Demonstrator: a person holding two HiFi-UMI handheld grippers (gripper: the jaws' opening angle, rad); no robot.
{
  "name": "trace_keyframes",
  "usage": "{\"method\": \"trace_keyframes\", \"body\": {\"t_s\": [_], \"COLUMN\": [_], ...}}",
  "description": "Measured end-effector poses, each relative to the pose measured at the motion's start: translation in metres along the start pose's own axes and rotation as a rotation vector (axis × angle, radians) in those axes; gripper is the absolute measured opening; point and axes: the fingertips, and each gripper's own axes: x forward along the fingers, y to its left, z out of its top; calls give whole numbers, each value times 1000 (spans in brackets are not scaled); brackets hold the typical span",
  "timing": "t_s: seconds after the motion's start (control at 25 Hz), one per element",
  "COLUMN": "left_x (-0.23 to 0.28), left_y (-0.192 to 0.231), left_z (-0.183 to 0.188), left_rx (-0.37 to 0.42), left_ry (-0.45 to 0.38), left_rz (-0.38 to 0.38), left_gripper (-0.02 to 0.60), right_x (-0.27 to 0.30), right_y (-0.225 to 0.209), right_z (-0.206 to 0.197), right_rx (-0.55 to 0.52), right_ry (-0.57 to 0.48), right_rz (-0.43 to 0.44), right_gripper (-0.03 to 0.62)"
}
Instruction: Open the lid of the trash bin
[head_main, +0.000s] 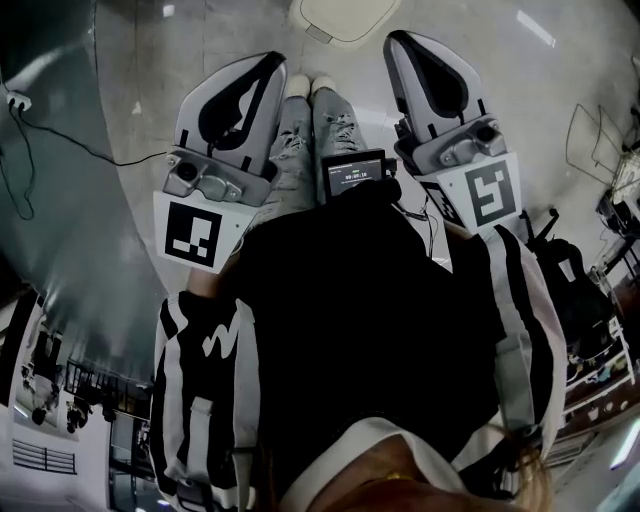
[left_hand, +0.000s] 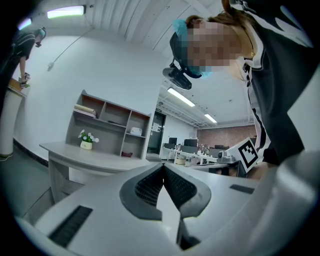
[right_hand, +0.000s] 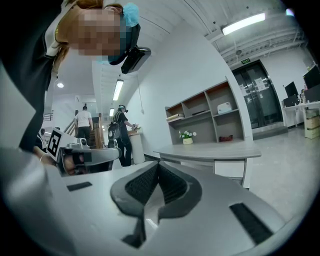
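The trash bin's cream lid (head_main: 340, 15) lies flat and closed at the top edge of the head view, on the floor just ahead of the person's shoes (head_main: 310, 88). My left gripper (head_main: 270, 62) hangs left of the legs, its tip short of the bin and to its left. My right gripper (head_main: 398, 40) hangs right of the legs, its tip close beside the lid's right edge. Both are shut with nothing between the pads. In the gripper views the left gripper (left_hand: 162, 167) and right gripper (right_hand: 157, 165) have their pads pressed together; the bin is not in either.
A black cable (head_main: 80, 145) runs over the floor at left. A wire rack (head_main: 595, 140) and bags stand at right. A grey desk (left_hand: 90, 155) with a shelf unit (left_hand: 110, 122) stands nearby, and two people (right_hand: 120, 132) stand farther off.
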Motion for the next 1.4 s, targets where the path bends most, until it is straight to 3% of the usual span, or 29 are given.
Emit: {"method": "trace_keyframes", "body": {"t_s": [0.56,0.92,1.4], "left_x": [-1,-9,-17], "left_y": [9,19,23], "left_z": [-23,-39,-55], "left_rx": [-18,-42,-74], "left_ry": [4,18,15], "left_rz": [50,84,120], "left_gripper": [5,5,5], "right_x": [24,45,58], "right_y": [-13,-9,-6], "right_z": [-48,-82,-119], "right_rx": [42,57,51], "right_ry": [59,110,152], "right_rz": [51,129,154], "right_gripper": [9,9,9]}}
